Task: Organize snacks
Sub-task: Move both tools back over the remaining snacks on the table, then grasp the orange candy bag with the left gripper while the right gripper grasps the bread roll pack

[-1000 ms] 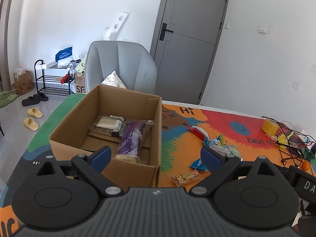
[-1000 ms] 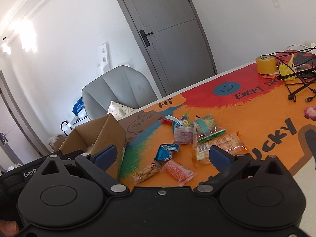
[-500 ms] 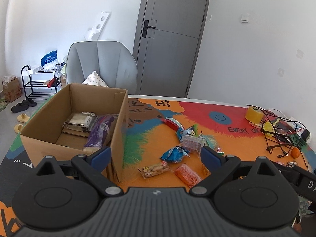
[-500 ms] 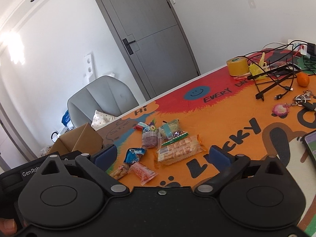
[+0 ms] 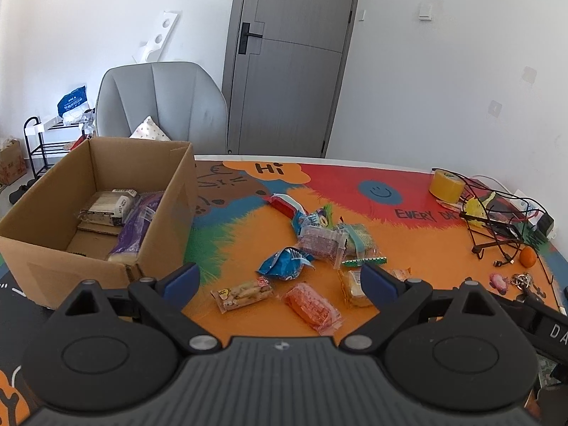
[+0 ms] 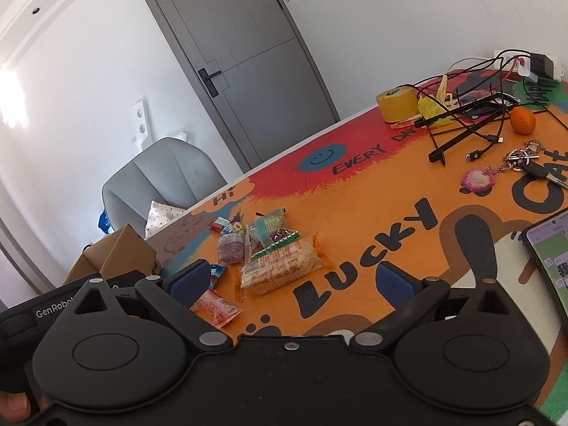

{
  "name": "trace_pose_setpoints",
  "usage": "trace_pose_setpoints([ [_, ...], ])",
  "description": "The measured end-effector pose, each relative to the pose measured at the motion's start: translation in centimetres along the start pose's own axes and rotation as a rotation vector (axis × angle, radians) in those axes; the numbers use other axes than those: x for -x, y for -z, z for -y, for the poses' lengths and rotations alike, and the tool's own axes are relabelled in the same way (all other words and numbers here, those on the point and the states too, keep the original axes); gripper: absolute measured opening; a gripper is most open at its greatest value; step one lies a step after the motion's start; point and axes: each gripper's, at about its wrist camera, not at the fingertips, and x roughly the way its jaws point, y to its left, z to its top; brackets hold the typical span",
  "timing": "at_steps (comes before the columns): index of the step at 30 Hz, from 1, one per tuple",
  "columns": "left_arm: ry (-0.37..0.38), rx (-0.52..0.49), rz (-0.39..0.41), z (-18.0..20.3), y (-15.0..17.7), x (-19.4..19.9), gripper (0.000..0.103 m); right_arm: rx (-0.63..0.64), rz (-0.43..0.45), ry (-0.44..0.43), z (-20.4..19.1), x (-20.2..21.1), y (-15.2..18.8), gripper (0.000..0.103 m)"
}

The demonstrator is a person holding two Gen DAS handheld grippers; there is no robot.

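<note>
A cardboard box [image 5: 161, 209] stands on the table's left, holding a purple packet [image 5: 136, 229] and a pale wrapped packet [image 5: 106, 206]. Several loose snacks lie right of it: a blue packet [image 5: 284, 266], an orange-red packet [image 5: 312, 307], a small biscuit pack [image 5: 241, 293] and a pile of clear and green packets [image 5: 330, 238]. My left gripper [image 5: 280, 280] hovers open above the near snacks, holding nothing. My right gripper [image 6: 291, 278] is open over a large biscuit pack [image 6: 280, 266], apart from it. The box [image 6: 117, 255] shows at the left in the right wrist view.
A yellow tape roll [image 5: 446, 186], tangled black cables [image 5: 497, 220], an orange fruit [image 5: 528, 257] and keys [image 6: 522, 158] lie at the table's right end. A phone [image 6: 552, 248] lies at the near right edge. A grey chair [image 5: 159, 103] stands behind the box.
Both grippers have swung right, away from the box and toward the loose snacks. The box has slid to the left in both views. Both stay open.
</note>
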Motion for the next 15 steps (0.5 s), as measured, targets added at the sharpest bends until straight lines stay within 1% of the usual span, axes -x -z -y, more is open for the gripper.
trace_pose_setpoints([
  [11, -0.009, 0.001, -0.052, 1.5, 0.9, -3.5, 0.094, -0.037, -0.053, 0.003, 1.9, -2.6, 0.3, 0.098],
  [14, -0.012, -0.006, -0.059, 2.0, 1.1, -4.3, 0.092, -0.041, -0.067, -0.013, 2.1, -3.2, 0.1, 0.090],
  [15, -0.013, -0.009, -0.066, 2.2, 1.2, -4.6, 0.089, -0.044, -0.075, -0.021, 2.1, -3.5, 0.1, 0.084],
])
